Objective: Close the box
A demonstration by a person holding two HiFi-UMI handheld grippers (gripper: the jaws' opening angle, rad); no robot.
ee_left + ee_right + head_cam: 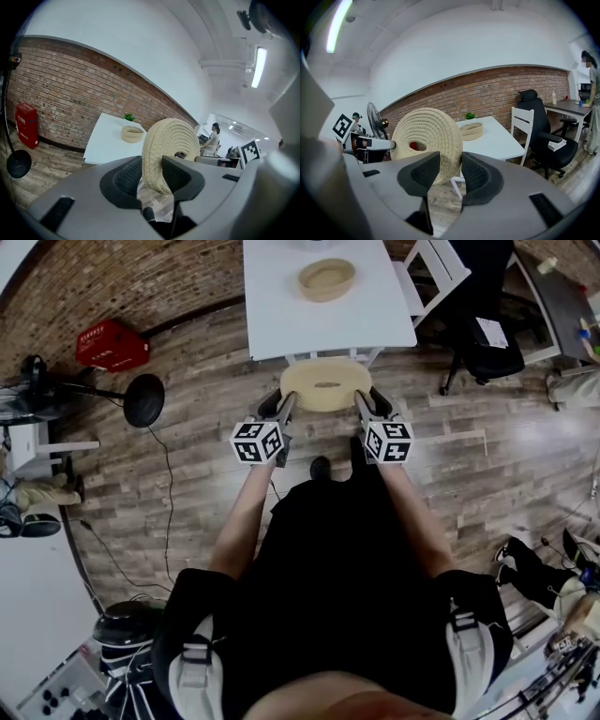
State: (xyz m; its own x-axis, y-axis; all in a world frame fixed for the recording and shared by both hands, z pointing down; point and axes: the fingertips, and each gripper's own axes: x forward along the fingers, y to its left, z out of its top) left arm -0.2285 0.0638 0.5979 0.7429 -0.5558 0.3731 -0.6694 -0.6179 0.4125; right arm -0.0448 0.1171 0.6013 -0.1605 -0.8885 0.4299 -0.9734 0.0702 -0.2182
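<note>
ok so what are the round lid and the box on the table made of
The lid looks like coiled rope or straw, pale tan and matte; concentric ribbed coils show in both gripper views. The box seems to be the same coiled fibre: same colour, coils faintly visible. The table has a smooth white top, perhaps laminate or painted wood.

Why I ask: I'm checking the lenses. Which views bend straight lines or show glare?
Head view: the floor planks curve near the edges. Left gripper view: the brick wall bows, the ceiling lamp glares. Right gripper view: the brick wall bows too.
</note>
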